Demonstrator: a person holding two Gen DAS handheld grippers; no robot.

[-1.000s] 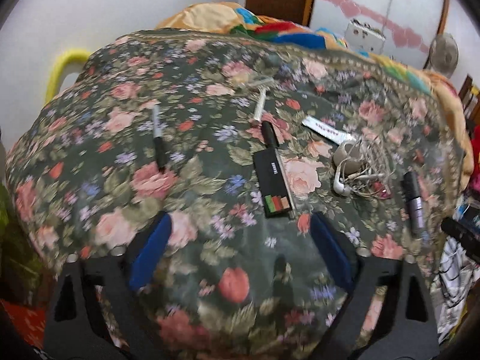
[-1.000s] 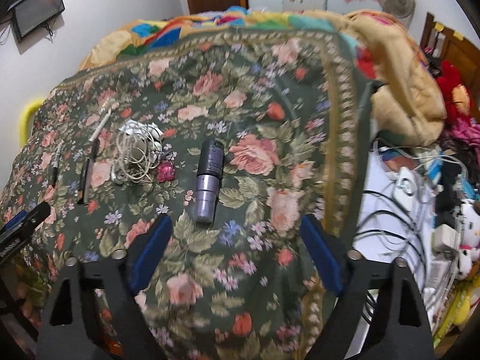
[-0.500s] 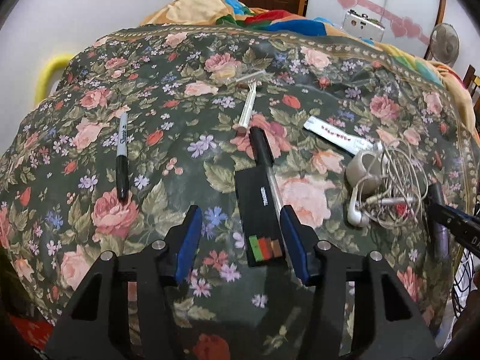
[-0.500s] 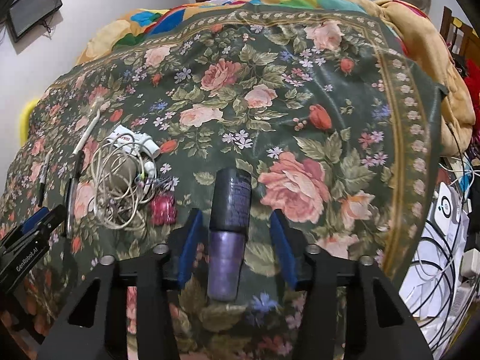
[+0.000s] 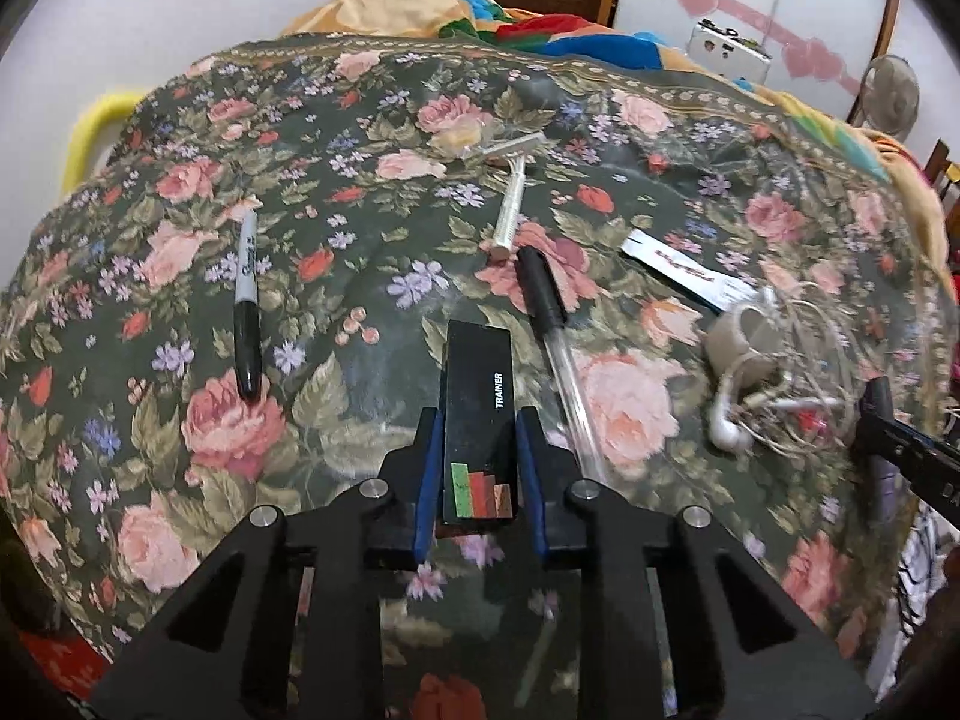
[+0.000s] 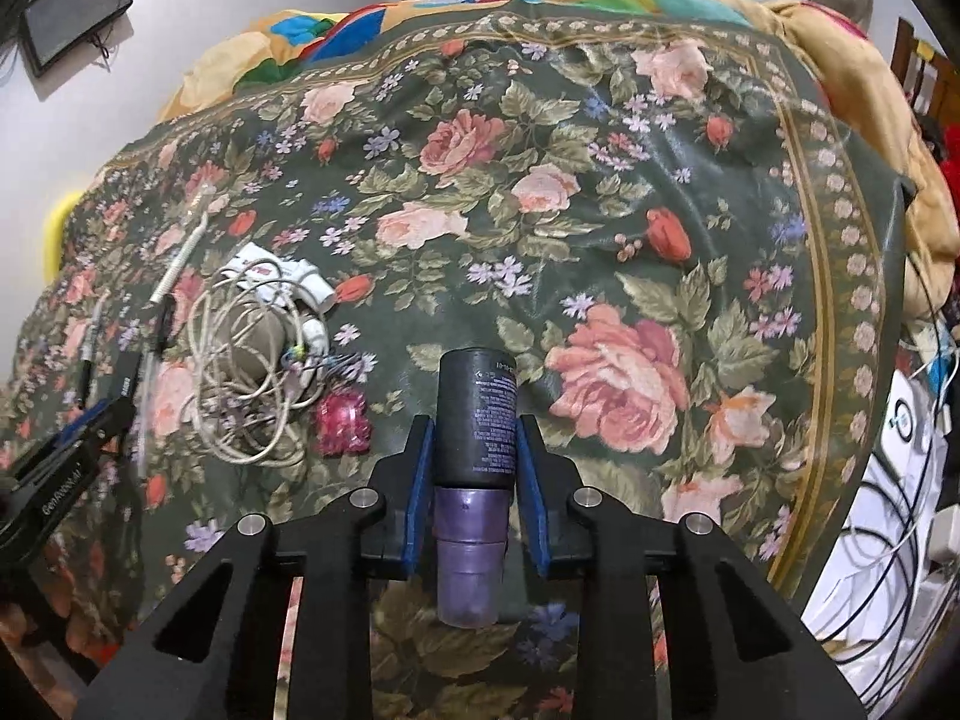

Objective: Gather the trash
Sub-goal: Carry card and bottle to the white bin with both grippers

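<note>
A black box [image 5: 480, 384] marked TRAINER, with coloured stripes at its near end, lies on the floral bedspread [image 5: 360, 120]. My left gripper [image 5: 479, 420] straddles it, its jaws closing, and both blue pads touch the box's long sides. In the right wrist view a dark bottle [image 6: 477, 378] with a purple cap lies lengthwise between the closing jaws of my right gripper [image 6: 474, 423]; its pads meet the bottle's sides. Other litter lies around: a black marker [image 5: 246, 306], a razor [image 5: 513, 204], a pen [image 5: 552, 324], a white packet [image 5: 678, 267] and tangled earphones [image 6: 252, 360].
A pink crumpled wrapper [image 6: 342, 420] lies left of the bottle. A yellow rail [image 5: 90, 126] edges the bed's far left. A heaped orange blanket [image 6: 858, 90] lies at the back right. Cables and chargers [image 6: 900, 480] hang off the bed's right side.
Both grippers came forward and down onto the bed. The left jaws narrowed around the black box, and the right jaws narrowed around the bottle.
</note>
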